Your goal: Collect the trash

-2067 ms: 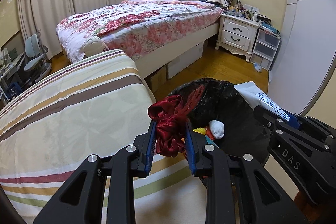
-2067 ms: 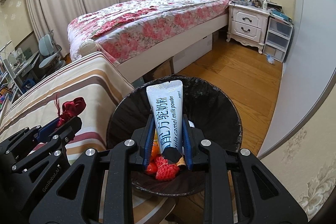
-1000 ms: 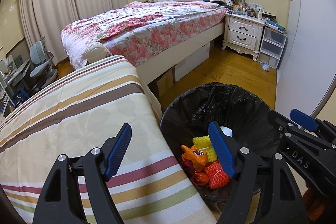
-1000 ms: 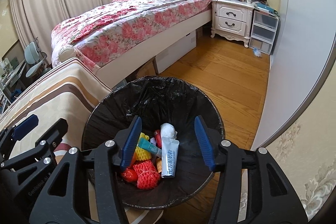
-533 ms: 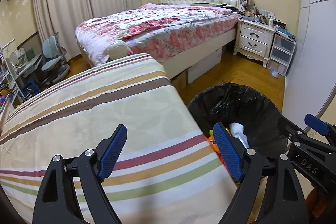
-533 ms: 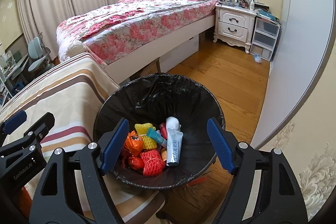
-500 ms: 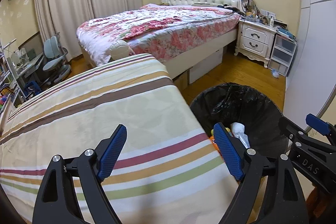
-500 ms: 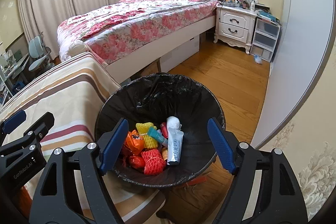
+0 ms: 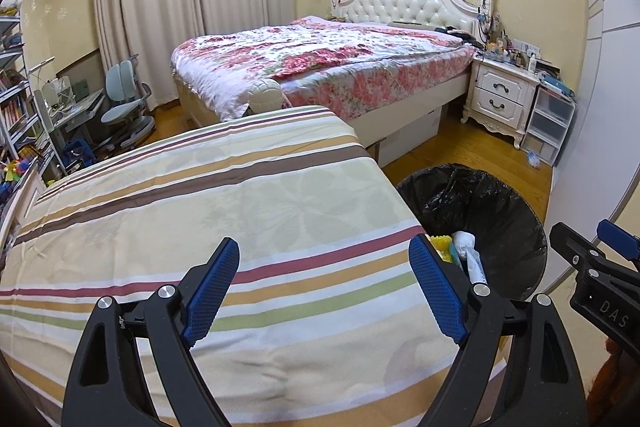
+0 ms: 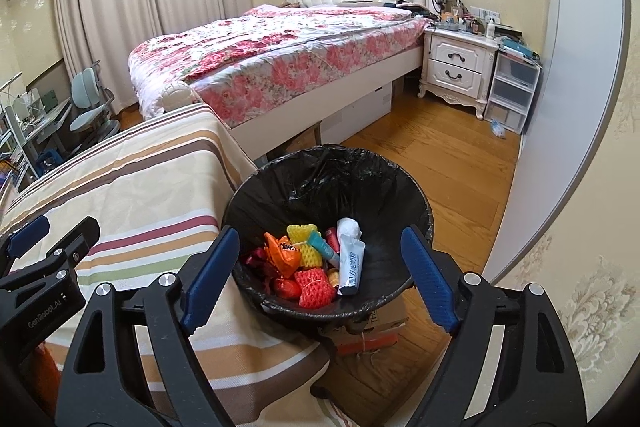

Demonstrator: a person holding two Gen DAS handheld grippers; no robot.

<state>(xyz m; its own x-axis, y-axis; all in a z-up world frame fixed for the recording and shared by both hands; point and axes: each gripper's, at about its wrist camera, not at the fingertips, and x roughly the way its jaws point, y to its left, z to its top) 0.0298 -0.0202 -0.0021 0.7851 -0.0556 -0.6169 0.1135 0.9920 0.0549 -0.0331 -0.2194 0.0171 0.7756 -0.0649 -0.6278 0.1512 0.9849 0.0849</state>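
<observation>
Floral bed (image 10: pixel 280 55): fills the far side of the room under its white headboard; well apart from both your grippers.
Striped cover (image 9: pixel 208 211): spreads under your left gripper and runs up to the bin's near-left side; bare where you look.
Trash bin (image 10: pixel 280 195): black-lined, on the wood floor just beside the striped cover; its rim sits between your right gripper's blue pads in that view; in the left wrist view it lies to the right of your left gripper.
Left gripper (image 9: pixel 324 287): jaws wide apart, having just been opening; nothing between the pads; it hangs over the striped cover, bin off to its right.
Right gripper (image 10: pixel 320 279): jaws spread wide, just been opening; nothing pinched; it hangs above the bin's near edge.
White sachet (image 10: pixel 351 265): lies in the bin, below and between your right pads, untouched.
Red and yellow net wraps (image 10: pixel 316 281): heaped in the bin's bottom beside the sachet.
</observation>
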